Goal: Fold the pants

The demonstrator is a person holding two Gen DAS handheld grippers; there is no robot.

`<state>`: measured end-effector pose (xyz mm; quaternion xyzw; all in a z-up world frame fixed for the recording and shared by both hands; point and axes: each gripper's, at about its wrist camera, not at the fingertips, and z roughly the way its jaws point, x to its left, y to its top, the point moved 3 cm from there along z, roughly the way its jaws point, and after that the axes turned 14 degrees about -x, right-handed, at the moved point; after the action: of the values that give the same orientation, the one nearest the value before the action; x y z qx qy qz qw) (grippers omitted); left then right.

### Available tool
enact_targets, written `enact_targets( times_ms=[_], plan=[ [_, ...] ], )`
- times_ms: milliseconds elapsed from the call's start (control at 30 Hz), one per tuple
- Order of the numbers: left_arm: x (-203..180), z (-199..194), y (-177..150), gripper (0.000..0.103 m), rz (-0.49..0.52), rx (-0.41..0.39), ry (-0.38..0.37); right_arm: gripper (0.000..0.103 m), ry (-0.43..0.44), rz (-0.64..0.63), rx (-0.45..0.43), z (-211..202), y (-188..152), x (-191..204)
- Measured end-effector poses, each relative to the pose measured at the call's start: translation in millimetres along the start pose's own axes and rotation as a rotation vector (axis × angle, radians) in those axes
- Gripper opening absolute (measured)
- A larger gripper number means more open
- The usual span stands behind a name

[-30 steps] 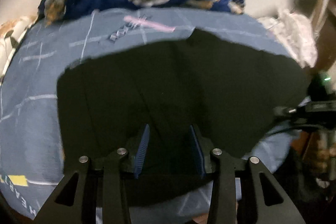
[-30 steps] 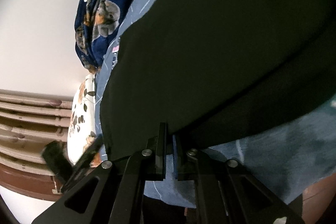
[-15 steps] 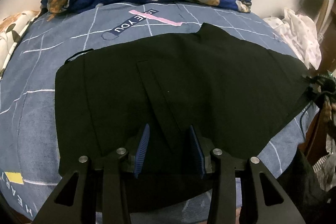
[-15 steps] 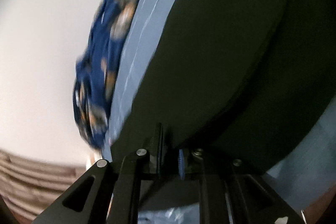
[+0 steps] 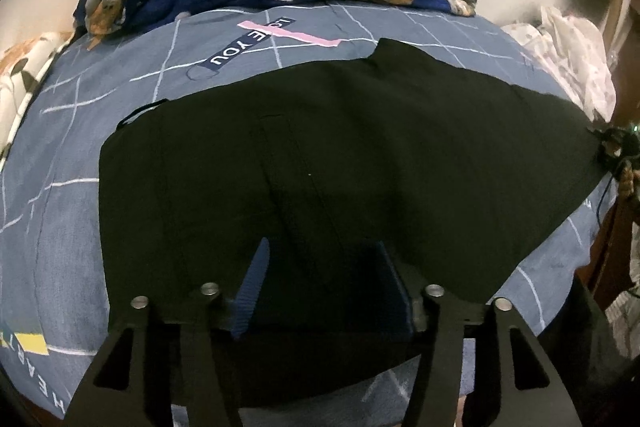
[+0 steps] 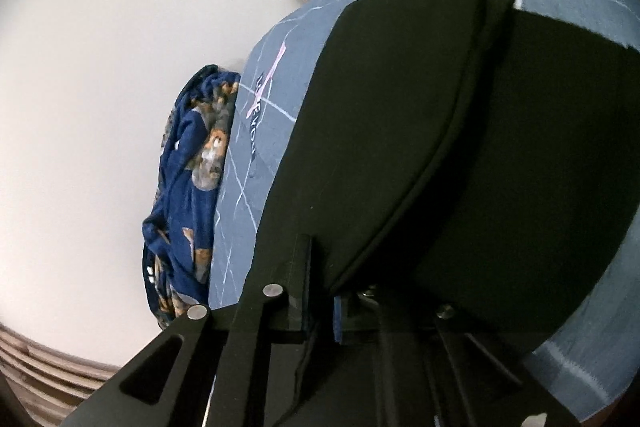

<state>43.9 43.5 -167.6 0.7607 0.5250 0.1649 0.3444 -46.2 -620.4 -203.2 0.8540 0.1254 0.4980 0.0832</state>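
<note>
Blue-grey bedsheet (image 5: 60, 211) carries my black pants (image 5: 320, 155), spread flat, long axis running left to right across the bed. Their dark folds blur together. My left gripper (image 5: 320, 291) has just been opening, jaws apart over the near edge. My right gripper (image 6: 320, 299) pinches a pants edge, its tips hidden.

The left gripper (image 5: 320, 291) is matte black, its arms built as flat plates with triangular cut-outs and four round silver screw heads set in a row across the linkage. Its fingers (image 5: 253, 291) carry ribbed blue pads — the right-hand one sits in shadow. The right gripper (image 6: 320, 291) has the same black cut-out plates and silver screws, a strip of blue pad, and what looks like a thin black cable beneath it.
</note>
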Motion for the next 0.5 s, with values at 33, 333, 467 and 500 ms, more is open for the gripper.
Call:
enact_targets(
  times_ms=[33,333,467,500],
  plan=[
    [-1,0,0,0.06,0.006,-0.004,0.004,0.006,-0.014,-0.038,0.002,-2,0,2],
    [-1,1,-1,0.061,0.02,-0.014,0.004,0.004,-0.031,-0.075,-0.032,-44,-1,3],
    [1,0,0,0.061,0.021,0.0,-0.009,0.004,-0.064,-0.056,-0.038,-63,-8,-21],
    [2,-1,0,0.061,0.022,0.004,-0.012,0.004,-0.072,-0.047,-0.04,-65,-8,-26]
  ],
)
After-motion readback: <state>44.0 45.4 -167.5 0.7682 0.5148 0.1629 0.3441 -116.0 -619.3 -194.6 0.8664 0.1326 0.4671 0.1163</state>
